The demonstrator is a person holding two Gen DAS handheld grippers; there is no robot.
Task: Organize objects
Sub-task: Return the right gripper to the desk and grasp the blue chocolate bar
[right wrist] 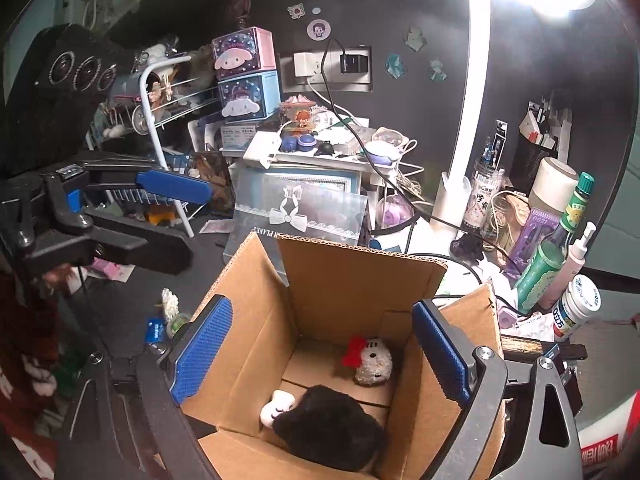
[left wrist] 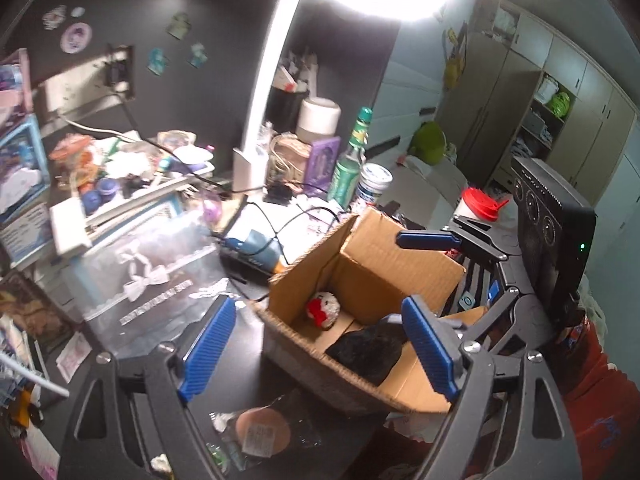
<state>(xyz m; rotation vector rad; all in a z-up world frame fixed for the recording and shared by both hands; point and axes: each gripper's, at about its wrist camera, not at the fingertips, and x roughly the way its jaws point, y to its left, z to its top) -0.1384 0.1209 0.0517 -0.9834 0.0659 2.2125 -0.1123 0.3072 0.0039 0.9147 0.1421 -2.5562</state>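
An open cardboard box (left wrist: 372, 276) stands on the dark desk. In it lie a small white plush with a red bow (right wrist: 372, 360) and a black furry plush (right wrist: 328, 428) with a white part at its side. My right gripper (right wrist: 322, 354) hangs open over the box, one blue pad (right wrist: 204, 354) at each side wall, nothing held. My left gripper (left wrist: 320, 346) is open at the box's near left corner, empty; the same plushes show as the white plush (left wrist: 324, 308) and the black plush (left wrist: 372, 352). A wrapped round snack (left wrist: 262, 434) lies on the desk under it.
A green bottle (right wrist: 540, 276), a pump bottle (right wrist: 576, 248) and a white jar (right wrist: 578, 304) crowd the box's right side. A clear case with a white bow (right wrist: 296, 212), a white lamp post (right wrist: 472, 120) and cables stand behind it. A red-lidded cup (left wrist: 480, 204) sits beyond.
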